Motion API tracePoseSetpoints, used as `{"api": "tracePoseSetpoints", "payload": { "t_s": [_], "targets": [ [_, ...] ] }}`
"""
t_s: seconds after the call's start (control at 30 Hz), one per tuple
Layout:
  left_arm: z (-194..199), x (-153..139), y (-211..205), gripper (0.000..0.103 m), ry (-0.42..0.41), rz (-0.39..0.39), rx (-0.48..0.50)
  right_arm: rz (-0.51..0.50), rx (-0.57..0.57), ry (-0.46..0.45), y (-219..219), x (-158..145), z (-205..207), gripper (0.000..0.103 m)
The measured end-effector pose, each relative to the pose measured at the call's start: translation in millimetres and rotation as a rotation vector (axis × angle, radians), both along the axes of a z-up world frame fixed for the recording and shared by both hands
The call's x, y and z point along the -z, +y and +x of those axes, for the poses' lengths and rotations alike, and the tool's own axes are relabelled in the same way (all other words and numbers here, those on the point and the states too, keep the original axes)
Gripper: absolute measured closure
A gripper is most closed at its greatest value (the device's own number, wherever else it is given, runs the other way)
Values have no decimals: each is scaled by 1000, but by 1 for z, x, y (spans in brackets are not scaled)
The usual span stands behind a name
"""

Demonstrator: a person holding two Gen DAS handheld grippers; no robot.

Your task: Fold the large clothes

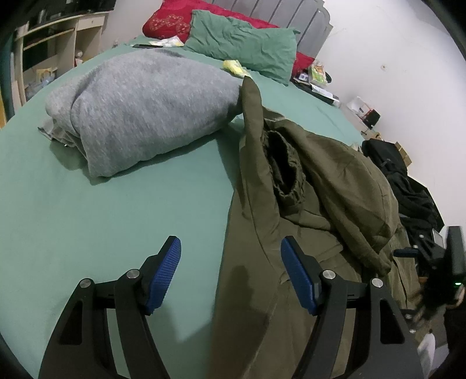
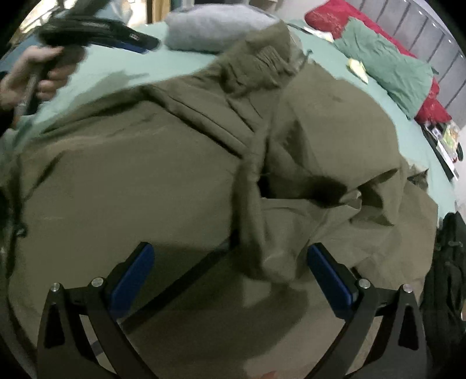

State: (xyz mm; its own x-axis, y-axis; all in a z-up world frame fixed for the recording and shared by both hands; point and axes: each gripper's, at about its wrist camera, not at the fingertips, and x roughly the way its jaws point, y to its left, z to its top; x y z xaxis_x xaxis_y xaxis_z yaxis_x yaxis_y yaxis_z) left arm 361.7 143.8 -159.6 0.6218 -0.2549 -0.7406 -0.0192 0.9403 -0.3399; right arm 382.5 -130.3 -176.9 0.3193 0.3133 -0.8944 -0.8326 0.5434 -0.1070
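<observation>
An olive-green jacket (image 1: pixel 305 204) lies crumpled on the green bed sheet (image 1: pixel 102 218), with a ribbed cuff (image 1: pixel 285 163) facing up. It fills the right wrist view (image 2: pixel 145 175). My left gripper (image 1: pixel 231 247) is open and empty, hovering over the jacket's left edge and the sheet. My right gripper (image 2: pixel 230 253) is open and empty just above the jacket's bunched middle fold. The left gripper also shows in the right wrist view (image 2: pixel 96 32) at the top left, held in a hand.
A folded grey garment (image 1: pixel 139 110) lies on the bed behind the jacket. Green (image 1: pixel 244 43) and red pillows (image 1: pixel 166 17) sit at the headboard. Dark bags (image 1: pixel 407 186) and clutter lie off the bed's right side. A shelf unit (image 1: pixel 46 55) stands at the far left.
</observation>
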Motion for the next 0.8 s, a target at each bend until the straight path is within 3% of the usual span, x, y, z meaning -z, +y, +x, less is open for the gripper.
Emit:
{"api": "tracePoseSetpoints", "payload": {
  "t_s": [0.07,0.13,0.27,0.3,0.33,0.37,0.4,0.43,0.5,0.57,0.6,0.67,0.8],
  "targets": [
    [0,-1,3,29,-2,-5,-7,81,34,-6,-5,-19,-3,0],
    [0,0,5,29,-3,-9,-14,215,133,-81,-13,-50,6,0],
    [1,5,4,29,11,1,-12,315,466,-177,-27,-65,73,0],
    [2,7,3,29,16,3,-10,322,533,-192,-29,-59,91,4],
    [3,7,1,29,20,3,-8,314,576,-191,-28,-52,102,16],
    [3,7,-1,29,21,4,-3,297,611,-161,-26,-40,113,24],
    [4,7,-1,29,20,8,1,257,623,-100,-22,-22,123,40],
    [5,7,-2,29,19,13,4,216,621,-61,-18,-7,127,44],
    [6,8,-2,29,21,24,7,113,583,17,-8,33,122,44],
    [6,9,0,29,24,23,1,67,555,-18,-2,50,101,44],
    [5,9,1,29,25,19,-4,76,549,-66,-4,48,90,44],
    [1,9,3,29,23,6,-8,95,563,-58,-11,43,76,43],
    [-21,6,1,29,15,7,-4,159,531,-47,-32,23,42,17]
  ]
}}
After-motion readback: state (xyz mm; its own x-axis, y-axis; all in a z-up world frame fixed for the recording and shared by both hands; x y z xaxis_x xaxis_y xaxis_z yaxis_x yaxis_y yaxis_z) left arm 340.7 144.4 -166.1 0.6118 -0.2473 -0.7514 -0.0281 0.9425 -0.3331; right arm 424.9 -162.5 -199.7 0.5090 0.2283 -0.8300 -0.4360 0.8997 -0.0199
